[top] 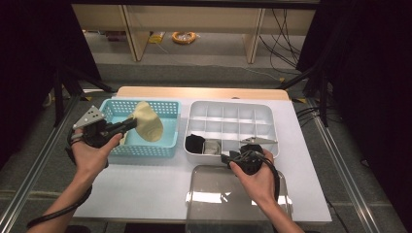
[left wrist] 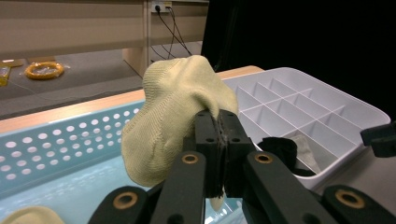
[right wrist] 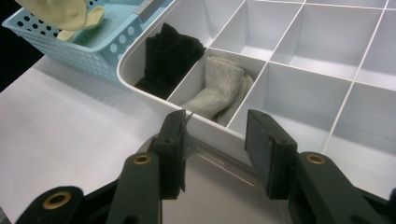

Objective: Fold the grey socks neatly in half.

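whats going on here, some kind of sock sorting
Looks like it. The left gripper is shut on a pale yellow sock, holding it up over the blue basket. The white divided tray beside it already has a black sock and a grey sock in neighbouring front compartments. The right gripper rests open at the tray's near edge, holding nothing, over a clear lid.
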The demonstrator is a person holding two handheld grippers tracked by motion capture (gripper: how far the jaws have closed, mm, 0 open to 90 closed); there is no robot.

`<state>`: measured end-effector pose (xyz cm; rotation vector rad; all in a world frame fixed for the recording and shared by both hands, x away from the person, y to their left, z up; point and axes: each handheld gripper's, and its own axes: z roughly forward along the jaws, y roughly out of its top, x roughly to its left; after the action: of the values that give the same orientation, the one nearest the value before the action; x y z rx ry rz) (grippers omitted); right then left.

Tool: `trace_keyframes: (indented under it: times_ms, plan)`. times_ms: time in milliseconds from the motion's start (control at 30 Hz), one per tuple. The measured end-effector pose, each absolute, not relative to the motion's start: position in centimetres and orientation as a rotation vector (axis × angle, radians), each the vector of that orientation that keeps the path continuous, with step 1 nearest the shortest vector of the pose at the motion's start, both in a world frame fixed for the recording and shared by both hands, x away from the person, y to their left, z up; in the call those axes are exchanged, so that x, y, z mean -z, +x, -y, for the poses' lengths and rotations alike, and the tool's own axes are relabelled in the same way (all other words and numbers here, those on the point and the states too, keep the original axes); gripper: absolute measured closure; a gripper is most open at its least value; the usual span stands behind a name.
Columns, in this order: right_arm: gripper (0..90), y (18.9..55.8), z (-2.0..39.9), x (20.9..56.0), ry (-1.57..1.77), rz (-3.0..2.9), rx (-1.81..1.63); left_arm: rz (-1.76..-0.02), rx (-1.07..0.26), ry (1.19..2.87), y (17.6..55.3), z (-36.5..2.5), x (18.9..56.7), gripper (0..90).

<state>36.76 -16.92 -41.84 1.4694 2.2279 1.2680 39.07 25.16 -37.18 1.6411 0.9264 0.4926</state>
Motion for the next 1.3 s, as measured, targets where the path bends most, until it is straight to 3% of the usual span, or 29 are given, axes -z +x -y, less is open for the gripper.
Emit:
trace_keyframes:
  times_ms: [1300]
  plan:
    - [59.5, 36.6, 16.6, 41.7, 1.468, -2.223, -1.264, -0.836, -0.426, 1.618, 33.5, -25.7, 38.4, 88.1]
